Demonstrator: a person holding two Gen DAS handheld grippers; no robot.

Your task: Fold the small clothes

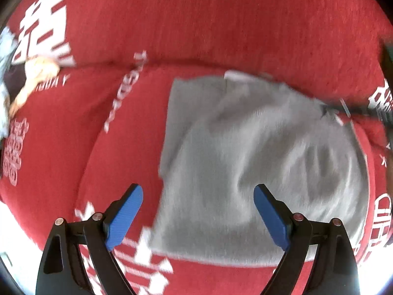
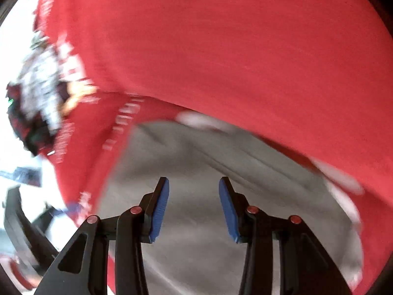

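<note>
Left wrist view: the left gripper [image 1: 198, 212] is hovering above the grey garment [image 1: 258, 162], its jaws standing wide apart with nothing between the blue pads [image 1: 125, 217]. The garment is lying folded into a rough rectangle on the red printed cloth [image 1: 221, 24], with a white label [image 1: 237, 75] showing at its far edge. A blurred hand [image 1: 36, 78] is showing at the far left.

Right wrist view: the right gripper [image 2: 194, 209] is pointing down over the same grey garment [image 2: 196, 245], its jaws parted and gripping nothing. The red printed cloth [image 2: 245, 49] is filling the upper frame. The picture is blurring heavily.
</note>
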